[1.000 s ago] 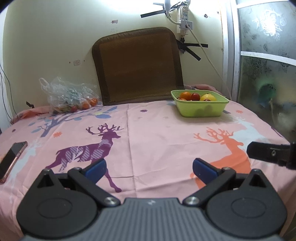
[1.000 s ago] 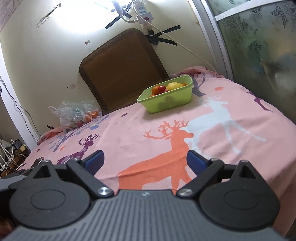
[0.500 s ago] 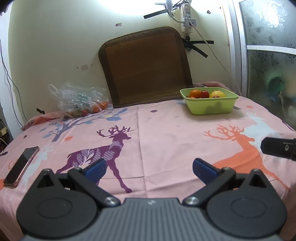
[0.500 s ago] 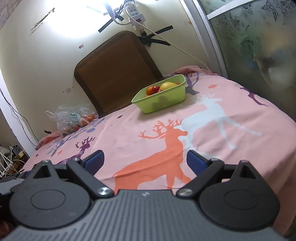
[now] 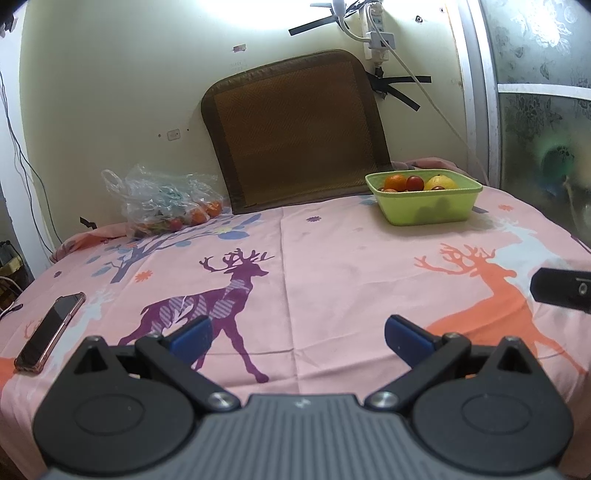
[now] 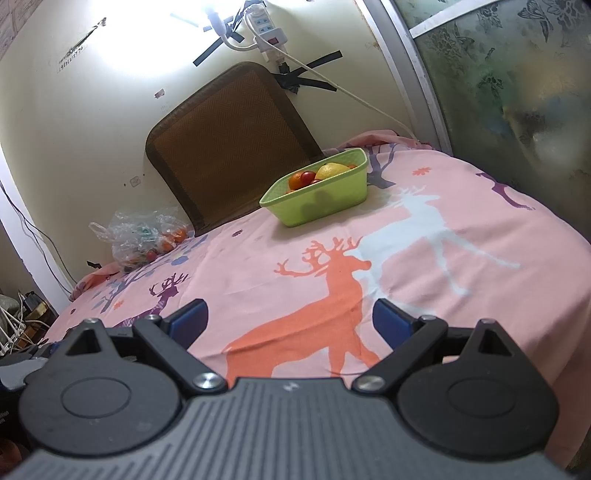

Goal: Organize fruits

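Observation:
A green basket (image 5: 424, 212) (image 6: 321, 206) stands at the far right of the table, holding an orange (image 5: 394, 182), a red fruit (image 5: 415, 182) and a yellow fruit (image 5: 441, 181). A clear plastic bag (image 5: 162, 201) (image 6: 144, 236) with more small orange and red fruits lies at the far left by the wall. My left gripper (image 5: 297, 334) hangs open over the near edge of the table, empty. My right gripper (image 6: 290, 319) is open and empty too, also near the front edge. Part of the right gripper shows as a black piece (image 5: 561, 291) at the right of the left wrist view.
A pink deer-print cloth (image 5: 332, 258) covers the table. A phone (image 5: 50, 330) lies near the front left edge. A brown mat (image 5: 295, 129) leans on the wall behind. A power strip and cable (image 5: 378, 33) hang on the wall; a frosted glass door (image 6: 517, 92) stands at the right.
Both grippers have pulled back and risen slightly from the table; the basket and bag look a little farther away. Both stay open and empty.

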Demonstrator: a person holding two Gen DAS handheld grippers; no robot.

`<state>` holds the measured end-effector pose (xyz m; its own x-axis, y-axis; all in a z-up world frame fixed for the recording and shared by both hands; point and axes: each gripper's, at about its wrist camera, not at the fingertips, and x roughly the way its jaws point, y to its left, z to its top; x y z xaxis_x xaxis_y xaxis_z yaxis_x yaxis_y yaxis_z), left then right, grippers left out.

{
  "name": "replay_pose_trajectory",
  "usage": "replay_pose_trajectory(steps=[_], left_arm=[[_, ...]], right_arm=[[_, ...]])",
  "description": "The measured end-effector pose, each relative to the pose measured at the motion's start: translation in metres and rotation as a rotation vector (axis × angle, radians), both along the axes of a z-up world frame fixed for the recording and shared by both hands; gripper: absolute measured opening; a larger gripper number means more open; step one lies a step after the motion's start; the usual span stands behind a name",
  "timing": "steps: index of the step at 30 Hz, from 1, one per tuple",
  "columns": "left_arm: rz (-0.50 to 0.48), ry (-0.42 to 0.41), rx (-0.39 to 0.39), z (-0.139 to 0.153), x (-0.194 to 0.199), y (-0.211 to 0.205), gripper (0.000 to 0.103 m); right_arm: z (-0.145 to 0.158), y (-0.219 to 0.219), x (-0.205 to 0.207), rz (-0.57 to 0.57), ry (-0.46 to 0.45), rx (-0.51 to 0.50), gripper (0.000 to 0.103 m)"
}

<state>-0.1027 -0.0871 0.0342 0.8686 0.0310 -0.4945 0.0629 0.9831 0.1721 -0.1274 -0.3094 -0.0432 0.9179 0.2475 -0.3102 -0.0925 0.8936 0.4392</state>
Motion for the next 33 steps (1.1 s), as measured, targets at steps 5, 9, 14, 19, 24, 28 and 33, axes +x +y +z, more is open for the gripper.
replay_pose_trajectory(steps=[5,9,14,19,24,28,33], left_arm=[[0.004,0.004,-0.001,-0.0003,0.0011,0.0002,0.103],[0.006,0.003,0.001,-0.0006,0.0010,0.0004,0.103],[0.009,0.003,0.009,-0.0012,0.0017,-0.0001,0.103],[0.009,0.005,0.013,-0.0014,0.0015,-0.0002,0.103],[0.004,0.007,0.023,-0.0024,0.0017,-0.0011,0.103],[0.002,0.011,0.027,-0.0030,0.0014,-0.0033,0.103],[-0.004,0.019,0.032,-0.0041,0.0015,-0.0049,0.103]], right_arm=[[-0.0003,-0.0004,-0.0005,-0.004,-0.001,0.000,0.097],[-0.0003,-0.0003,-0.0014,-0.008,-0.001,0.002,0.097],[-0.0002,0.0002,-0.0015,-0.011,0.001,0.003,0.097],[-0.0001,-0.0008,-0.0013,-0.011,0.001,0.003,0.097],[0.0002,0.0006,-0.0024,-0.020,-0.002,0.005,0.097],[0.0001,0.0021,-0.0030,-0.022,-0.001,0.005,0.097],[0.0001,0.0015,-0.0024,-0.021,-0.001,0.004,0.097]])
